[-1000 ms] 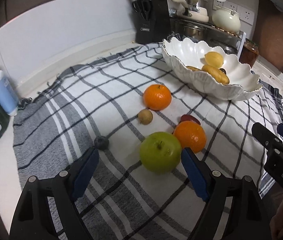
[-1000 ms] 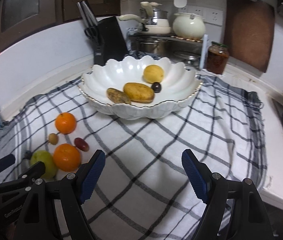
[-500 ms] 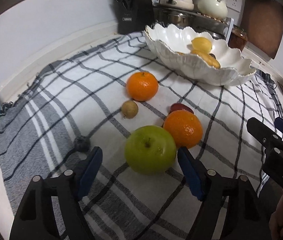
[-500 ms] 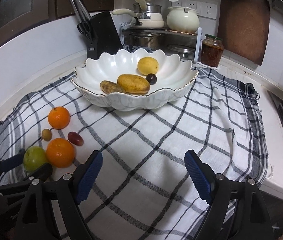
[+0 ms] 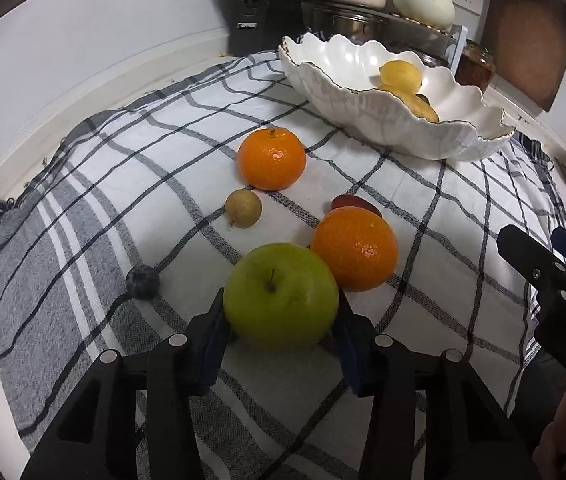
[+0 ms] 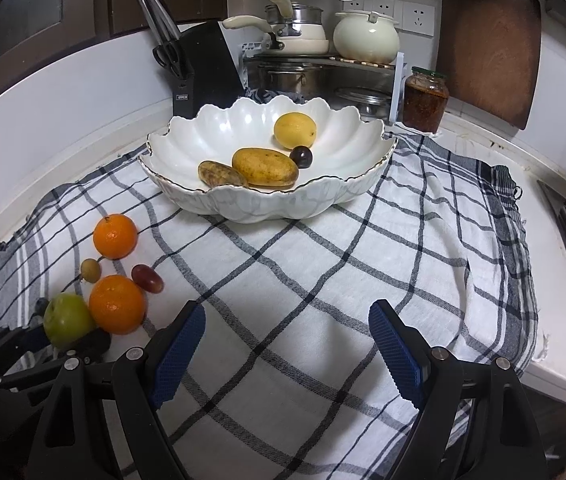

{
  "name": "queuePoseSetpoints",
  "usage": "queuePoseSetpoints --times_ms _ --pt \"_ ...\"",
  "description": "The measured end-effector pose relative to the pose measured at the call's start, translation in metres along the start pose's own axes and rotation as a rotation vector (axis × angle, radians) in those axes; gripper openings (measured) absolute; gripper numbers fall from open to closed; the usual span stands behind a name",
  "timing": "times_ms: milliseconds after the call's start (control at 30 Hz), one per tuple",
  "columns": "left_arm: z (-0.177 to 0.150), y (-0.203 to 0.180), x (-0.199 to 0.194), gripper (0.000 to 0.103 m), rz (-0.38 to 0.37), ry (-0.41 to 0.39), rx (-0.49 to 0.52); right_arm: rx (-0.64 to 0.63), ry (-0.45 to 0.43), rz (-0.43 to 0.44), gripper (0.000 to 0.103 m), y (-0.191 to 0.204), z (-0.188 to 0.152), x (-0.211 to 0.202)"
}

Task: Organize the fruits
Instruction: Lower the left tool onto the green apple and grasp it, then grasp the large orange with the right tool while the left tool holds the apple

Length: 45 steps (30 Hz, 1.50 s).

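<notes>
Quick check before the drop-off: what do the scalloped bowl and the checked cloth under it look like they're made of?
Scalloped bowl: looks like glazed ceramic or porcelain, glossy white with bright reflections, a thin gold line along the wavy rim; hard, so set fruit down gently. Checked cloth: woven fabric, probably cotton, matte with visible weave, wrinkles and a frayed edge; soft, and it may slide on the counter.

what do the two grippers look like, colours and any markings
Both match: the left gripper and the right gripper have matte black, angular plastic bodies with triangular cut-outs and small silver screw heads along the top. Each of the jaws carries a blue rubber pad with a fine ribbed or dotted texture. In the left wrist view the right gripper's side shows white letters, "DAS", cut off at the frame edge. No cables or sleeves show.
</notes>
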State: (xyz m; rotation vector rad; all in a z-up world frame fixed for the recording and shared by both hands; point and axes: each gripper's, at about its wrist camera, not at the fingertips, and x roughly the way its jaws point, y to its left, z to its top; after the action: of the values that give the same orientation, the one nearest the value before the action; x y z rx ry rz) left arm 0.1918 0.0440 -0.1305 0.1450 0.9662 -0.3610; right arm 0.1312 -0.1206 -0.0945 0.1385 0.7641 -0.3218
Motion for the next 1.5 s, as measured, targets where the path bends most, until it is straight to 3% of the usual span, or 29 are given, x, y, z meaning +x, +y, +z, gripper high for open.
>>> queuePoseSetpoints --times_ms 433,700,1033,1200,1367,1500 --pt "-0.009 0.014 -0.041 0.047 0.114 -0.077 -0.078 -0.059 -0.034 0.111 0.085 0.01 0.005 -0.006" --pt "-0.02 0.037 -0.056 0.047 0.198 -0.104 -0.186 -0.157 -0.006 0.269 0.085 0.043 0.006 0.001" --pt "-0.033 0.068 -0.059 0.047 0.256 -0.099 -0.293 -0.263 0.03 0.333 0.083 0.088 0.001 0.017" --pt "-0.034 0.072 -0.059 0.047 0.263 -0.102 -0.303 -0.273 0.069 0.343 0.067 0.097 0.003 0.028" --pt "-0.032 0.074 -0.058 0.047 0.26 -0.104 -0.306 -0.289 0.104 0.353 0.06 0.104 -0.002 0.037" --pt "-0.03 0.074 -0.058 0.047 0.265 -0.106 -0.303 -0.291 0.131 0.363 0.047 0.107 -0.005 0.045"
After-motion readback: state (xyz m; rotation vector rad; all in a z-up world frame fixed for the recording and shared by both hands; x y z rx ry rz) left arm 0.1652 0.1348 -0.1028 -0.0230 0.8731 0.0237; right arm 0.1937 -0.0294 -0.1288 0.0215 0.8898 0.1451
